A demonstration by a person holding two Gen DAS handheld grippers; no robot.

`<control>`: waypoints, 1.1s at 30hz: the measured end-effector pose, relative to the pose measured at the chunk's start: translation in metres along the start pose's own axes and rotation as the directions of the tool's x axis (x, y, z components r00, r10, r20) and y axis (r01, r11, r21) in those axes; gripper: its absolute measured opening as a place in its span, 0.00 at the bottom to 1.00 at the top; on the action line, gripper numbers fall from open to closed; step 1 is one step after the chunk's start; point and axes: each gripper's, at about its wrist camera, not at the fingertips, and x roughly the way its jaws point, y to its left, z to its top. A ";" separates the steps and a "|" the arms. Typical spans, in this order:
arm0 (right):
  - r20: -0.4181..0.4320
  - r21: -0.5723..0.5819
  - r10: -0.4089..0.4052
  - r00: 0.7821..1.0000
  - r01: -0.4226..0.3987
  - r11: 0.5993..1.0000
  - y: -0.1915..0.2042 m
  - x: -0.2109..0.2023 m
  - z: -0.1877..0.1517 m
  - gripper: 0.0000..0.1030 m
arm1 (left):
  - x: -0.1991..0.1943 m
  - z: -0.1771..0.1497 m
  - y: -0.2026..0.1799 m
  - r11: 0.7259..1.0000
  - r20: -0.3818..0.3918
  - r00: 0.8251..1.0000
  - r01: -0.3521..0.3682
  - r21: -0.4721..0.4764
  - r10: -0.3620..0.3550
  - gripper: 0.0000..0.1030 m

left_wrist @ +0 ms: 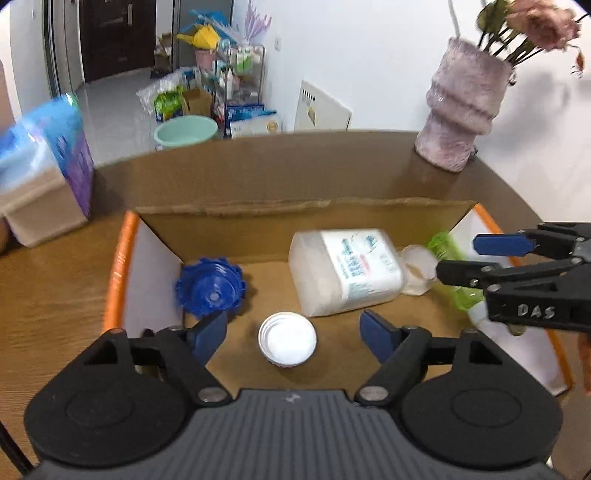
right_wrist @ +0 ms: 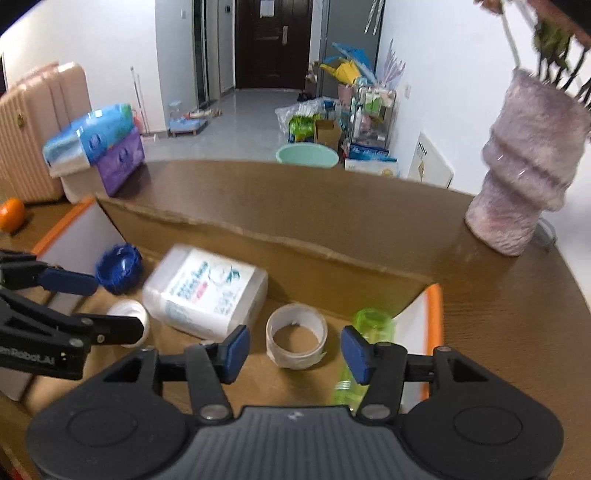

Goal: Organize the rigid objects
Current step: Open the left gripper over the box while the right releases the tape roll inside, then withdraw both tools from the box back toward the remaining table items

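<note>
Open cardboard box (left_wrist: 258,218), orange-edged flaps (left_wrist: 122,266) folded outward, standing on a brown wooden surface (left_wrist: 48,280). Contents, all lying on the box floor:

- Blue ridged cap (left_wrist: 209,286), in the far left corner against the white inner flap.
- White round lid (left_wrist: 287,339), near the front, left of centre.
- White rectangular plastic container with printed label (left_wrist: 345,271), lying on its side mid-box, behind the lid.
- Roll of clear tape (right_wrist: 296,336), lying flat, just right of the container.
- Translucent green bottle (right_wrist: 364,345), on its side along the right wall of the box.

Left claw (left_wrist: 293,334): over the front of the box, pointing down into it. Its blue pads (left_wrist: 210,334) stand wide apart; the white lid lies below and between them, and neither pad touches it. Nothing gripped.

Right claw (right_wrist: 293,352): over the right half of the box, also pointing down. Pads apart, one on each side of the tape roll, which sits on the box floor beyond them; the right pad overlaps the green bottle in view. Nothing gripped.

Outside the box, on the surface: a pinkish textured vase (left_wrist: 461,107) holding dried flowers (left_wrist: 535,26), beyond the far right corner; stacked tissue packs (right_wrist: 99,147) at far left; an orange fruit (right_wrist: 12,214) near the left edge.
</note>
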 end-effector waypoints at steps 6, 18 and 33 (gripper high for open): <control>0.042 0.043 0.012 0.999 -0.014 0.999 -0.011 -0.072 0.005 0.66 | -0.083 0.004 -0.010 0.998 0.125 0.991 -0.053 0.031 0.049 0.91; 0.215 0.010 -0.032 0.976 0.031 0.999 0.013 -0.219 -0.035 0.85 | -0.240 -0.049 -0.034 0.988 0.442 0.890 -0.147 0.046 0.112 0.99; 0.496 0.050 -0.056 0.867 0.036 0.998 0.058 -0.320 -0.133 0.85 | -0.335 -0.161 -0.057 0.984 0.684 0.715 -0.176 -0.024 0.145 1.00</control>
